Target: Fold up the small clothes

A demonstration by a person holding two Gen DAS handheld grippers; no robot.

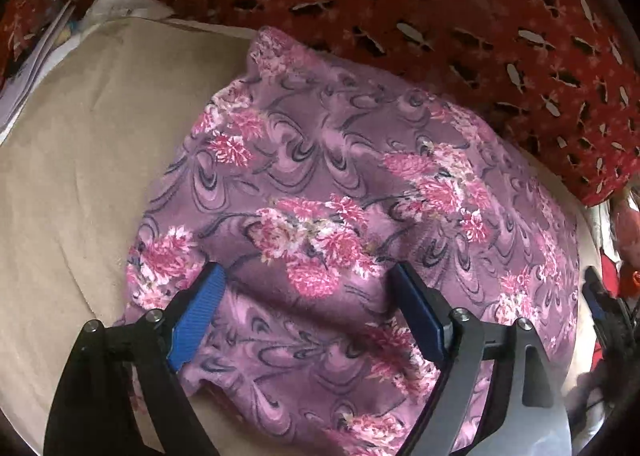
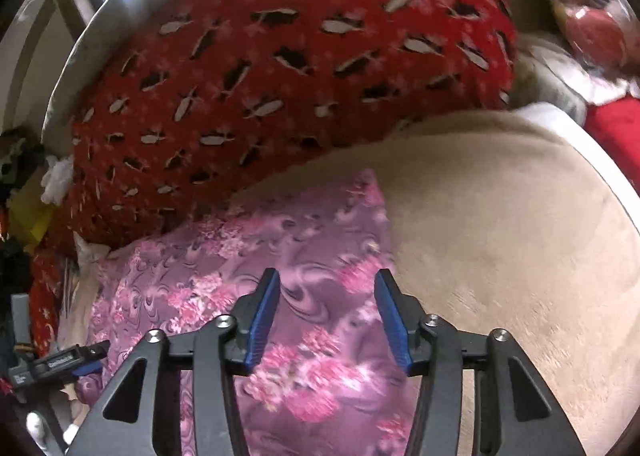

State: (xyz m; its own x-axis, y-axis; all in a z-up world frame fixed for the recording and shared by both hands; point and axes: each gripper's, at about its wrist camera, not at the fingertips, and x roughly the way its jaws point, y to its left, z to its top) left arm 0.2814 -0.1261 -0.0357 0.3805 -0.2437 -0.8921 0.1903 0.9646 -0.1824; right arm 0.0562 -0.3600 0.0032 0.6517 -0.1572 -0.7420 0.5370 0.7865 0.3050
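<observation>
A purple garment with pink flower print [image 1: 340,192] lies spread on a beige bed sheet [image 1: 88,136]. My left gripper [image 1: 308,276] is open, its blue pads wide apart just above the garment's near part, holding nothing. In the right wrist view the same garment [image 2: 248,256] lies at lower left, its right edge running along the beige sheet [image 2: 500,224]. My right gripper [image 2: 326,282] is open and empty, hovering over the garment near that right edge. The right gripper also shows at the far right of the left wrist view [image 1: 600,296], and the left gripper at the lower left of the right wrist view [image 2: 86,360].
A red blanket with white and black pattern [image 1: 440,8] is bunched along the far side of the bed, touching the garment's far edge; it also shows in the right wrist view [image 2: 280,68]. Papers and white items [image 1: 40,52] lie at the far left. Red and white clutter [image 2: 592,56] sits at right.
</observation>
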